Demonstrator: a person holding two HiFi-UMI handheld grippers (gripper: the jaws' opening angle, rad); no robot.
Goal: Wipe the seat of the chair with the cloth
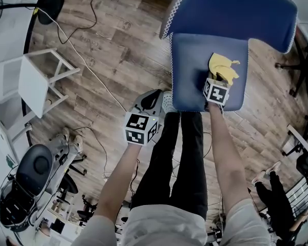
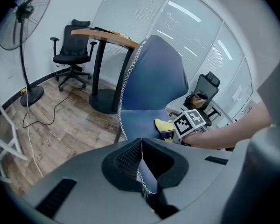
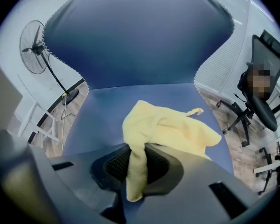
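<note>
**Right gripper (image 3: 134, 152) pinches yellow cloth (image 3: 172, 127) on blue seat (image 3: 102, 111)**

The right gripper's jaws are closed on a twisted tail of the yellow cloth. The tail hangs between the pads toward 6 o'clock. The rest of the cloth spreads in a crumpled heap toward 1 o'clock and lies on the blue seat. In the head view the cloth sits on the front half of the seat, right of its middle, with the right gripper at the seat's front edge. Past the cloth, at 12 o'clock, rises the chair's back (image 3: 140, 36), edged with white zigzag stitching.

The left gripper (image 2: 142, 141) has its jaws pressed together at the tips. The gap behind the tips shows the stitched front-left corner of the seat. In the head view this gripper hovers just off that corner, at about 7 o'clock from it, over the wooden floor (image 1: 108, 55) and apart from the right gripper.

Farther out:
- A pedestal fan (image 3: 33, 48) stands at 10 o'clock in the right gripper view.
- A round table (image 2: 107, 34) and a black office chair (image 2: 74, 50) stand at 11 o'clock in the left gripper view.
- A white stand (image 1: 33, 83) is at 9 o'clock in the head view.
</note>
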